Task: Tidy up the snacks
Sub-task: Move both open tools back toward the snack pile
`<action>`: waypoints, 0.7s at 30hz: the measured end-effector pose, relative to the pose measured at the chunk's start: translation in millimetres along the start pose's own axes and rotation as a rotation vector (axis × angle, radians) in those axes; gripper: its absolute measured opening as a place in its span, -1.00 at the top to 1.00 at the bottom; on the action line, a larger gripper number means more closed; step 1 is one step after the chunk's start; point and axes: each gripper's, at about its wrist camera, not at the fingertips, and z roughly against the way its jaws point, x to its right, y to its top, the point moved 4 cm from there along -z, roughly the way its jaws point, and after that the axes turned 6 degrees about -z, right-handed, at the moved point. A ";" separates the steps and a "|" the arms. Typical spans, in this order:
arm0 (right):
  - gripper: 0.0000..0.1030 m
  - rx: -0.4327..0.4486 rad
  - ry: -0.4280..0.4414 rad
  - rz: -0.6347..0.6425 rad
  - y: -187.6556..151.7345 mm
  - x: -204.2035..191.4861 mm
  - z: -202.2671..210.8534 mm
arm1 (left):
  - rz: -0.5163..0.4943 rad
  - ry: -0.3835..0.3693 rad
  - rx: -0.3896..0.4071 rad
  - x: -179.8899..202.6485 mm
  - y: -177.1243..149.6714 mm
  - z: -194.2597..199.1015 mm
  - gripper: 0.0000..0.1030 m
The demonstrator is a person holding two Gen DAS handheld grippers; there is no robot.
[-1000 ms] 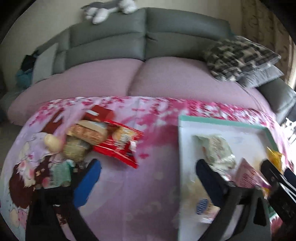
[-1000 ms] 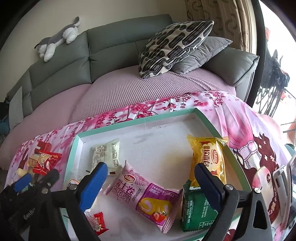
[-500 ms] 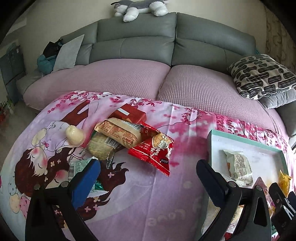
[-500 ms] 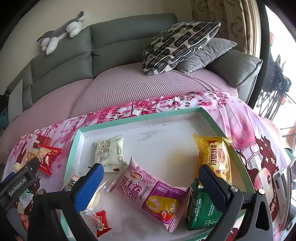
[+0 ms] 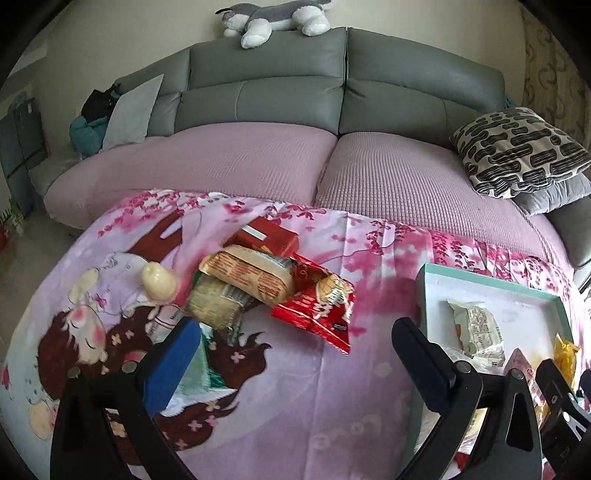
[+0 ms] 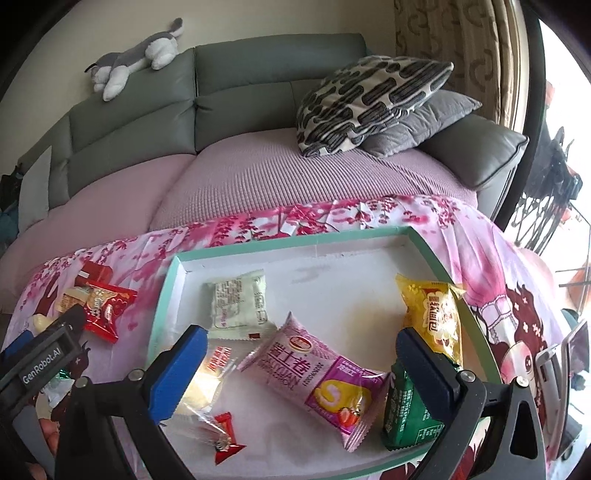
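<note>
A pile of snacks lies on the pink cloth: a tan biscuit pack (image 5: 255, 273), a red packet (image 5: 317, 306), a red box (image 5: 267, 238), a greenish pack (image 5: 214, 302) and a cream sweet (image 5: 159, 282). My left gripper (image 5: 295, 365) hangs open just in front of this pile, empty. A teal-rimmed white tray (image 6: 168, 295) holds a pink roll pack (image 6: 317, 376), a yellow pack (image 6: 434, 314), a green pack (image 6: 406, 410), a white pack (image 6: 238, 302) and a small red candy (image 6: 225, 437). My right gripper (image 6: 299, 369) stands open over the tray's front, empty.
A grey sofa with a mauve cover (image 5: 258, 162) lies behind the table. Patterned cushions (image 6: 369, 99) rest at its right end, a plush toy (image 5: 273, 18) on its back. The tray's rim (image 5: 480, 278) sits right of the left gripper.
The left gripper has swung left from the tray toward the snack pile, which now sits in front of its fingers. The right gripper rose slightly over the tray. Both stayed open.
</note>
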 end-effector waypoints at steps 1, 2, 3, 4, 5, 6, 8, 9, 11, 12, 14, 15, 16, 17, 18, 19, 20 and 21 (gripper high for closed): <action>-1.00 0.001 0.001 0.002 -0.1 -3.1 1.0 | -0.001 0.000 0.005 -3.4 1.1 2.6 -1.00; -1.00 0.001 0.004 0.001 0.0 -6.0 1.4 | 0.001 0.000 0.009 -6.1 1.9 3.7 -1.00; -1.00 -0.001 0.011 -0.001 -0.4 -10.0 1.8 | 0.004 0.001 0.017 -10.7 3.0 6.4 -1.00; -1.00 -0.003 0.018 -0.002 -1.2 -13.0 2.3 | 0.004 0.004 0.021 -14.4 3.4 8.0 -1.00; -1.00 -0.005 0.028 0.000 -2.1 -16.7 2.8 | 0.005 0.010 0.022 -19.5 3.7 9.0 -1.00; -1.00 -0.006 0.041 0.005 -2.8 -22.2 3.6 | 0.007 0.022 0.022 -25.7 3.8 10.0 -1.00; -1.00 -0.003 0.050 0.012 -4.8 -30.8 5.0 | 0.018 0.043 0.018 -38.7 3.1 10.9 -1.00; -1.00 -0.002 0.056 0.018 -5.6 -36.1 5.6 | 0.023 0.047 0.016 -44.2 2.6 11.2 -1.00; -1.00 -0.005 0.073 0.034 -7.8 -46.4 6.6 | 0.034 0.064 0.011 -56.7 0.7 11.7 -1.00; -1.00 -0.005 0.082 0.042 -9.1 -52.2 7.4 | 0.041 0.079 0.008 -64.8 -0.9 12.1 -1.00; -1.00 -0.005 0.098 0.055 -11.1 -62.4 8.9 | 0.056 0.106 0.000 -79.1 -4.6 12.5 -1.00; -1.00 -0.005 0.106 0.063 -12.2 -67.6 9.6 | 0.068 0.124 -0.006 -88.7 -7.0 12.8 -1.00; -1.00 -0.006 0.112 0.070 -13.5 -72.8 10.4 | 0.079 0.142 -0.011 -98.6 -9.6 13.4 -1.00; -1.00 -0.007 0.118 0.076 -14.5 -77.5 10.6 | 0.086 0.150 -0.014 -104.4 -11.3 13.9 -1.00; -1.00 -0.009 0.127 0.082 -16.2 -83.6 10.9 | 0.100 0.165 -0.019 -114.8 -13.8 14.8 -1.00; -1.00 -0.010 0.132 0.086 -17.4 -87.4 11.5 | 0.113 0.177 -0.022 -122.8 -15.3 15.5 -1.00; -1.00 -0.013 0.138 0.090 -18.9 -91.9 11.9 | 0.129 0.190 -0.022 -131.8 -17.1 17.2 -1.00; -1.00 -0.016 0.145 0.095 -20.6 -96.9 12.0 | 0.148 0.200 -0.022 -142.0 -19.0 19.2 -1.00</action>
